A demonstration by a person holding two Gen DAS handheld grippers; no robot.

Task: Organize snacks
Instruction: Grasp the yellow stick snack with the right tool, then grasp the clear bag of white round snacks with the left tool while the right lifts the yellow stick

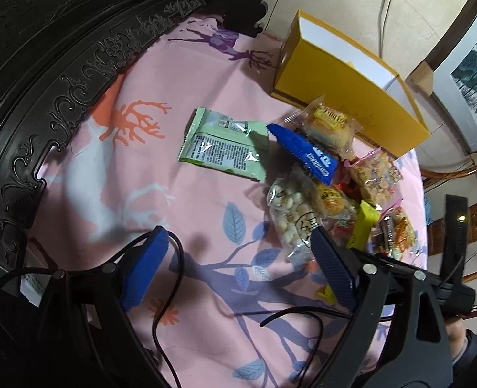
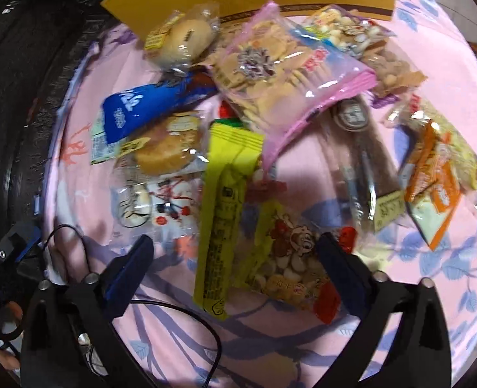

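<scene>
- Left gripper [image 1: 238,265]: tongs spread wide over the pink patterned cloth [image 1: 180,213], nothing between them; its right pad sits at the edge of a clear bag of white candies [image 1: 290,213]
- Right gripper [image 2: 235,252]: tongs apart, straddling a yellow-green stick pack [image 2: 222,213] and a cartoon-printed biscuit bag [image 2: 290,258]; I cannot tell whether the pads touch either
- Snacks piled beside the open yellow box [image 1: 345,87]; 1 green packet [image 1: 225,142] lies a little apart

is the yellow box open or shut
Open: the yellow box has no lid on top, and its white inner walls show, with no snacks visible inside.
</scene>
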